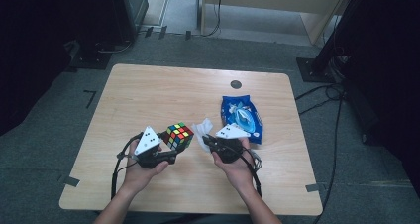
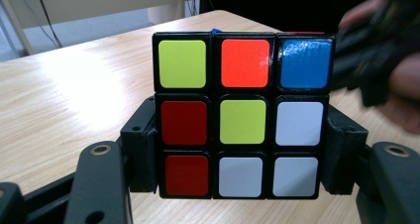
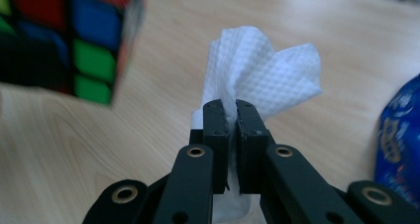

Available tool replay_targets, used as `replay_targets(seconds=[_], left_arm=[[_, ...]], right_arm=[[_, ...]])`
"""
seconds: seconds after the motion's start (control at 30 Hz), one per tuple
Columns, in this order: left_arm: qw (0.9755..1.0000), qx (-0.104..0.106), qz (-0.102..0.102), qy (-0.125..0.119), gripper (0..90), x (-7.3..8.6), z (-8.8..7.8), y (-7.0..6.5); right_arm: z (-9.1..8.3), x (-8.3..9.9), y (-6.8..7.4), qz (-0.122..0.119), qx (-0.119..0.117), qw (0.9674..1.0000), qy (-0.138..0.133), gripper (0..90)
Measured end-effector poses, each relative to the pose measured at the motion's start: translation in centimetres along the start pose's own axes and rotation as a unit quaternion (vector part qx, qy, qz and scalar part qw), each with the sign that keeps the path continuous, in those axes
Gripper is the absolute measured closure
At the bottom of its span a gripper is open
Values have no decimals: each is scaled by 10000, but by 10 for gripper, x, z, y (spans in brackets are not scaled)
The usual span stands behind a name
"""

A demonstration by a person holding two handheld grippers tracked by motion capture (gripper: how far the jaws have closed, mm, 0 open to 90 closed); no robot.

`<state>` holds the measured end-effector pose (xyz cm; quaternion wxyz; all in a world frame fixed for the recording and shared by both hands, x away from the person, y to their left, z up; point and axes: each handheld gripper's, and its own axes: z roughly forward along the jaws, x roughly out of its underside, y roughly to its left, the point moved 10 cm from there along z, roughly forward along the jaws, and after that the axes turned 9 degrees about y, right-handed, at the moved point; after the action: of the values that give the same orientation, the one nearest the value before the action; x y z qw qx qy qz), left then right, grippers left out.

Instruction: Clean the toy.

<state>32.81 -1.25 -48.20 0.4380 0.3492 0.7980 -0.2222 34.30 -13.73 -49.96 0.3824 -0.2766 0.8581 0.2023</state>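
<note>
On the left, the person's left gripper (image 1: 166, 145) is clamped on a scrambled puzzle cube (image 1: 179, 136), holding it just clear of the wooden table (image 1: 148, 90) near its front middle. In the left gripper view the jaws press on the cube's (image 2: 242, 116) two opposite sides around its lower and middle rows, so one full face stays exposed. That grip looks chosen to present the cube steadily toward the other hand, probably so that its faces can be wiped.

Just right of the cube, the right gripper (image 1: 208, 141) has its jaws pinched together on a crumpled white wipe (image 1: 203, 130). In the right gripper view the wipe (image 3: 257, 75) fans out above the closed jaws like a pad, with the cube's (image 3: 74, 40) corner blurred close at upper left. The loose end leading suggests the wipe is meant to meet the cube.

Farther right, beyond the right hand (image 1: 237, 167), lies a blue wipes pack (image 1: 242, 117), probably the source of the sheet and kept within reach.

The cube's far and under faces are hidden. The pack's print is too small to read, and its near end sits behind the right gripper's grey plate (image 1: 232, 131). Whether the wipe is damp cannot be told.
</note>
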Motion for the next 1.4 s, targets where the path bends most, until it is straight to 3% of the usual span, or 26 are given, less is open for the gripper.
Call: replay_targets(seconds=[0.13,0.27,0.47,0.77,1.03,1.4], left_arm=[[9997,-113,196,94,338,3,5,-5],[9994,-92,305,140,338,5,10,-11],[9989,3,432,189,338,7,14,-22],[9983,34,534,241,338,9,17,-28],[9977,16,634,231,338,7,16,-31],[9978,95,648,99,339,2,10,-31]], right_arm=[[-24,-20,10,-33,-191,9990,-408,862],[-40,-34,24,-120,-383,9968,-692,862],[-48,-42,48,-356,-675,9941,-767,861],[-41,-40,62,-420,-856,9930,-694,860],[-36,-36,53,-266,-920,9932,-656,858],[-18,-20,19,94,-589,9975,-377,858]])
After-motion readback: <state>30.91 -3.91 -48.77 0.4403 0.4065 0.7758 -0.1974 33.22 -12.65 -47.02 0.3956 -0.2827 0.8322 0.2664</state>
